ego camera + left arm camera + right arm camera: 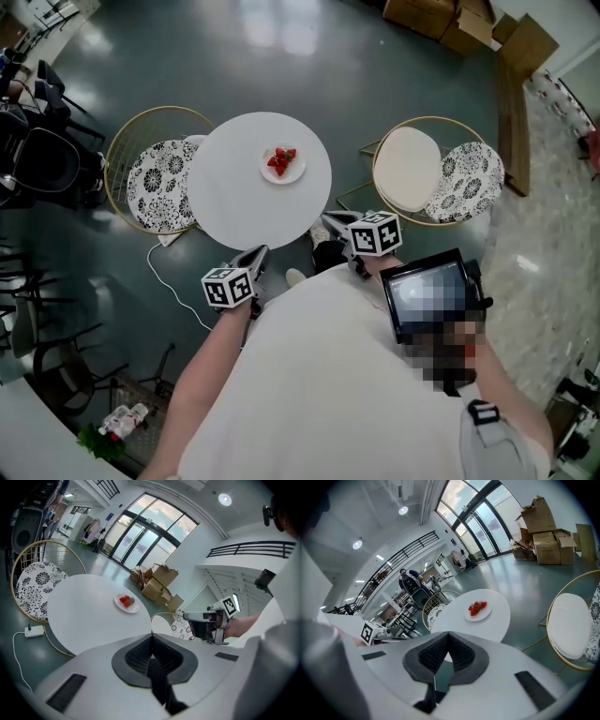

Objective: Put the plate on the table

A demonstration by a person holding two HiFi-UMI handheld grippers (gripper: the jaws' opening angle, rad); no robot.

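A small white plate [283, 165] with red strawberries rests on the round white table [234, 202], toward its far side. It also shows in the left gripper view as the plate [126, 603] and in the right gripper view as the plate [478, 611]. My left gripper [259, 253] hangs at the table's near edge, its jaws shut and holding nothing. My right gripper [328, 221] is off the near right edge, also shut and holding nothing. Both are well short of the plate.
A gold wire chair with a floral cushion [159, 183] stands left of the table. Another with a white cushion [408, 169] and a floral cushion [466, 181] stands right. A white cable [169, 277] lies on the floor; cardboard boxes [441, 19] sit far right, black chairs [37, 159] far left.
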